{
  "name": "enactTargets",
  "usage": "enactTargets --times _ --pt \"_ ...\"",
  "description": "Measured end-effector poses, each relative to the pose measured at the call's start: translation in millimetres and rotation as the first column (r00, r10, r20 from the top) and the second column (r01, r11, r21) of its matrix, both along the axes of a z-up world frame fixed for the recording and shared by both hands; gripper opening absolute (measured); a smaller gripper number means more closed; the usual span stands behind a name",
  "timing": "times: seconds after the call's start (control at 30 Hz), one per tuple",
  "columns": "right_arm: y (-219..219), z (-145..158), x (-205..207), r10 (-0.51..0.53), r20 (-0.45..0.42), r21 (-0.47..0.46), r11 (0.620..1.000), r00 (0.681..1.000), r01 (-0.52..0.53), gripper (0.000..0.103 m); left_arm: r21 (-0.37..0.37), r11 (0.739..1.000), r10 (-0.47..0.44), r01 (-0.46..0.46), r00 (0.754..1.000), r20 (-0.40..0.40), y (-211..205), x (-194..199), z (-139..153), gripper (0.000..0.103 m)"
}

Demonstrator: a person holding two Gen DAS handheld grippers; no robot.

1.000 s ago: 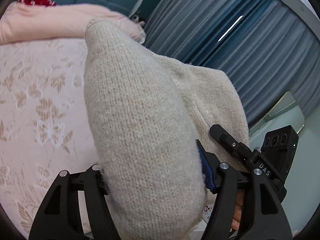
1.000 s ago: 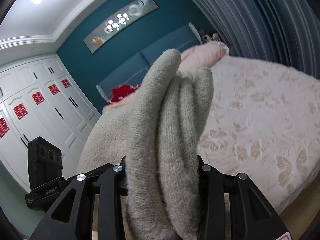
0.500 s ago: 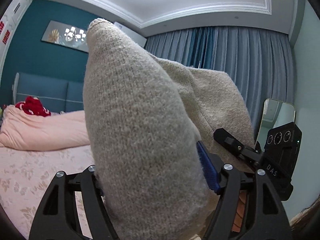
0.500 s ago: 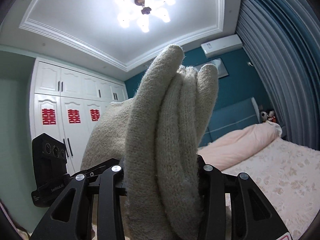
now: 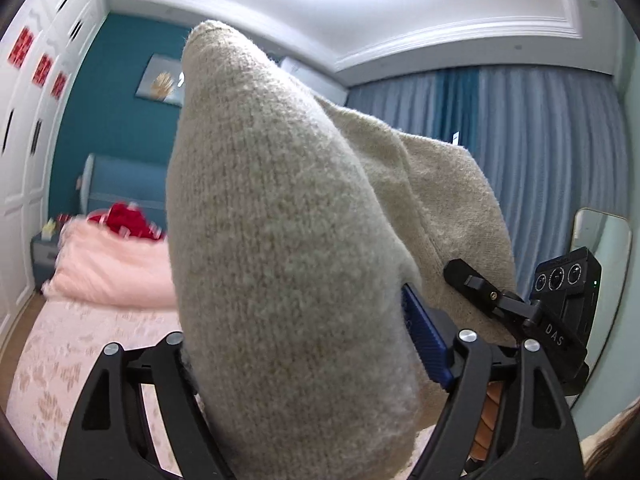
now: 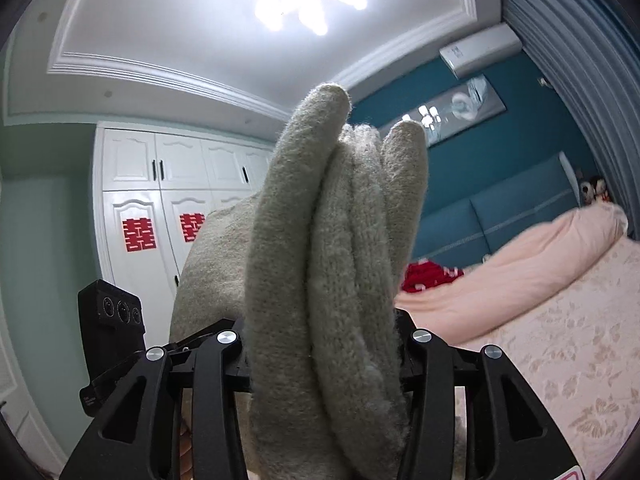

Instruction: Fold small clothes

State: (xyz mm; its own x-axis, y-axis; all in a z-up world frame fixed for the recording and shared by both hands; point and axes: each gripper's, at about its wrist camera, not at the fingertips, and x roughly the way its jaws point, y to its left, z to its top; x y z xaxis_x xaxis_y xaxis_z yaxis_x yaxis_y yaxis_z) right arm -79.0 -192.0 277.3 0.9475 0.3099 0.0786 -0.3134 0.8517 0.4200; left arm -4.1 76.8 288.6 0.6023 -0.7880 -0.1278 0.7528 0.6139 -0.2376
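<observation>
A beige knitted garment (image 5: pixel 288 260) is held up in the air between both grippers. My left gripper (image 5: pixel 304 344) is shut on one bunched edge of it, which bulges out past the jaws. My right gripper (image 6: pixel 324 340) is shut on another part of the garment (image 6: pixel 336 264), folded in several thick layers between the fingers. The cloth stretches toward the other gripper, whose black body shows in the left wrist view (image 5: pixel 560 304) and in the right wrist view (image 6: pixel 112 332). The fingertips are hidden by the knit.
A bed with a pink flowered cover (image 6: pixel 560 340) lies below, with a pink duvet (image 5: pixel 112 272) and a red item (image 6: pixel 428 276) near the blue headboard. White wardrobes (image 6: pixel 160 216), blue curtains (image 5: pixel 540 152) and a mirror (image 5: pixel 600 248) stand around.
Both grippers have tilted and lifted upward with the garment, so the views swung from the bed to the walls and ceiling. The grips have not changed.
</observation>
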Motion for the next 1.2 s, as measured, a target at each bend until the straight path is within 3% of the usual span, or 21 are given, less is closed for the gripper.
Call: enactTargets --times 0.07,0.13,0.17,0.23,0.27,0.3,0.37,0.4,0.47,0.53,0.63,0.7,0.83,0.9,0.93,0.97,1.0,1.03,1.13,1.17,1.2 --pt "-2.3 -54.7 41.3 0.03 -0.144 0.055 0.998 0.989 -0.022 0.057 0.042 0.999 0.036 -0.03 0.991 -0.132 -1.0 34.7 -46.0 0.081" --pt "-7.4 -132.1 81.6 -0.012 -0.35 0.064 0.997 0.937 0.037 0.063 0.116 0.992 0.092 -0.057 0.944 -0.317 -3.3 73.4 -121.9 0.089" --pt "-10.8 -175.1 96.2 -0.058 -0.469 0.043 0.995 0.881 0.089 0.063 0.165 0.983 0.142 -0.08 0.902 -0.407 -4.0 88.6 -165.7 0.089" --pt "-18.4 -256.4 101.7 -0.139 -0.664 -0.031 0.987 0.735 0.158 0.058 0.293 0.949 0.272 -0.117 0.772 -0.574 1.9 106.9 -262.0 0.086" --pt "-23.0 -284.0 93.6 -0.147 -0.709 -0.036 0.984 0.69 0.172 0.058 0.347 0.928 0.336 -0.134 0.699 -0.631 9.2 106.1 -302.6 0.085" --pt "-27.2 -306.1 82.8 -0.137 -0.74 -0.025 0.984 0.658 0.176 0.058 0.358 0.924 0.355 -0.133 0.644 -0.678 18.0 100.3 -333.8 0.084" --pt "-34.2 -333.7 68.8 -0.118 -0.79 -0.01 0.984 0.602 0.18 0.059 0.329 0.933 0.351 -0.148 0.578 -0.736 35.3 86.4 -367.0 0.084" --pt "-36.6 -342.2 67.1 -0.11 -0.807 -0.011 0.985 0.58 0.171 0.059 0.317 0.933 0.358 -0.174 0.563 -0.745 39.9 80.8 -372.6 0.086" --pt "-34.8 -349.4 74.0 -0.11 -0.822 -0.035 0.989 0.558 0.143 0.066 0.279 0.937 0.349 -0.209 0.556 -0.754 44.6 80.8 -376.8 0.093" --pt "-36.5 -356.7 81.7 -0.086 -0.817 -0.009 0.991 0.571 0.137 0.073 0.252 0.945 0.328 -0.21 0.555 -0.764 43.5 87.8 -378.7 0.096" --pt "-37.2 -362.9 107.0 0.003 -0.818 0.095 0.987 0.575 0.131 0.08 0.26 0.94 0.339 -0.22 0.534 -0.774 37.6 105.2 -386.6 0.098" --pt "-28.7 -370.4 135.3 0.027 -0.829 0.105 0.989 0.559 0.109 0.082 0.231 0.944 0.321 -0.235 0.502 -0.803 40.2 121.2 -396.4 0.098" --pt "-7.3 -394.2 181.4 0.038 -0.873 0.059 0.998 0.486 0.028 0.083 0.168 0.934 0.299 -0.316 0.428 -0.853 62.2 146.9 -412.9 0.098" --pt "7.1 -424.0 208.5 0.086 -0.915 0.092 0.996 0.394 -0.003 0.081 0.177 0.927 0.307 -0.331 0.4 -0.864 69.6 161.2 -424.3 0.097" --pt "10.6 -428.1 212.8 0.103 -0.917 0.111 0.994 0.385 -0.003 0.064 0.173 0.927 0.299 -0.332 0.38 -0.875 70.6 168.5 -430.5 0.086" --pt "13.8 -422.3 214.5 0.091 -0.91 0.1 0.995 0.404 0.001 0.05 0.16 0.936 0.274 -0.313 0.366 -0.889 68.4 175.3 -435.7 0.074" --pt "17.0 -410.2 214.5 0.078 -0.898 0.085 0.996 0.434 -0.004 0.043 0.145 0.949 0.245 -0.281 0.363 -0.899 62.7 181.4 -437.4 0.061" --pt "19.8 -393.8 212.0 0.083 -0.872 0.084 0.996 0.483 -0.02 0.038 0.167 0.947 0.266 -0.275 0.381 -0.885 57.2 185.4 -431.4 0.055" --pt "24.9 -338.4 195.8 0.073 -0.776 0.048 0.997 0.626 -0.058 0.035 0.132 0.966 0.228 -0.22 0.497 -0.838 40.7 191.2 -391.1 0.049" --pt "25.0 -323.2 187.8 0.043 -0.744 0.006 0.998 0.667 -0.057 0.036 0.121 0.97 0.218 -0.21 0.533 -0.818 37.0 190.8 -376.4 0.049" --pt "22.9 -315.9 183.2 0.016 -0.727 -0.025 0.999 0.687 -0.049 0.037 0.109 0.974 0.205 -0.2 0.563 -0.801 33.8 190.1 -365.1 0.049"
